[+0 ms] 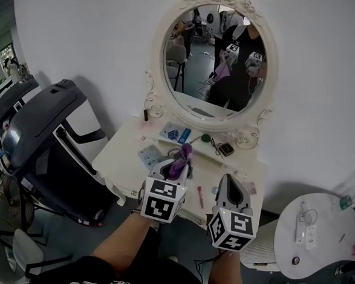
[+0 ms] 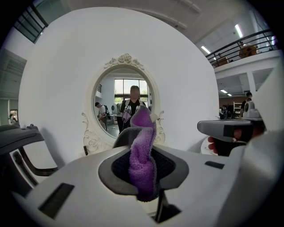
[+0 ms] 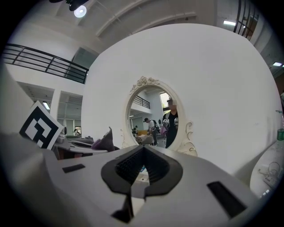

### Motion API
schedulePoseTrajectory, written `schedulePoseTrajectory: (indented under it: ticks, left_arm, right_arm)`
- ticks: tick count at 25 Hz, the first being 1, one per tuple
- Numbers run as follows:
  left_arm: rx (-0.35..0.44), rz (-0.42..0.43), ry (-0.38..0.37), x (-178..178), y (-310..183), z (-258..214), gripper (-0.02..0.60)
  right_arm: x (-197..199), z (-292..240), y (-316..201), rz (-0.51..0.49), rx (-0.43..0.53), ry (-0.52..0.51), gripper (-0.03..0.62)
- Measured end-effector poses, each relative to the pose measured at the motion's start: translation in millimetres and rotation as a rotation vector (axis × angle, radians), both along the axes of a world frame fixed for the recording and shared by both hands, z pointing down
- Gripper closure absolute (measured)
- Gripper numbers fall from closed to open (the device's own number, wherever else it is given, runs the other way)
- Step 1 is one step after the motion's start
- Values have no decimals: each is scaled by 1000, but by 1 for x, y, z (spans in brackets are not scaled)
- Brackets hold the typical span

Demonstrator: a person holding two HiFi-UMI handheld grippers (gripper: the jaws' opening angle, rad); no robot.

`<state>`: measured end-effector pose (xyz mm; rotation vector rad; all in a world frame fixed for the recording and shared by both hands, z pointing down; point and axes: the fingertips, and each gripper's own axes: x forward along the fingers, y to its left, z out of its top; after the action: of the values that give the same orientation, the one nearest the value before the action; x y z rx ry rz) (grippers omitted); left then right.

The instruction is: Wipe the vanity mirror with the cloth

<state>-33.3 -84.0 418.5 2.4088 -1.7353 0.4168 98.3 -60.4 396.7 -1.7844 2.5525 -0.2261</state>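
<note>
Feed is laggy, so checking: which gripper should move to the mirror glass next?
Left. The left gripper has its fingers shut on the fluffy purple cloth and is aimed at the white-framed oval vanity mirror. The right gripper is shut and empty.

Head view looks steeply down; all 3 views share the vanity mirror (image 1: 214,62).

Wore black top (image 1: 105,271), small white logo (image 1: 119,283) on it. Had pale grey plastic shells on left gripper (image 1: 177,159) and right gripper (image 1: 230,180), dark ribbed pads (image 3: 126,165) inside, black-and-white square-marker cube (image 1: 162,199) behind each.
</note>
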Motion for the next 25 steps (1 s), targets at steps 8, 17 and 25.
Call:
schedulePoseTrajectory:
  ticks: [8,17,25]
  left_arm:
    - [18,44,36,10,-62,-4,511]
    - [29,88,57,-1,-160,-15,511]
    - [24,114,69,-21,-236,-23,511]
  right_arm:
    - [5,-5,-54,31,3,40,591]
    - [-12,-23,-144,59,28,75,591]
    - [-36,-27,-216,79,20,95,591]
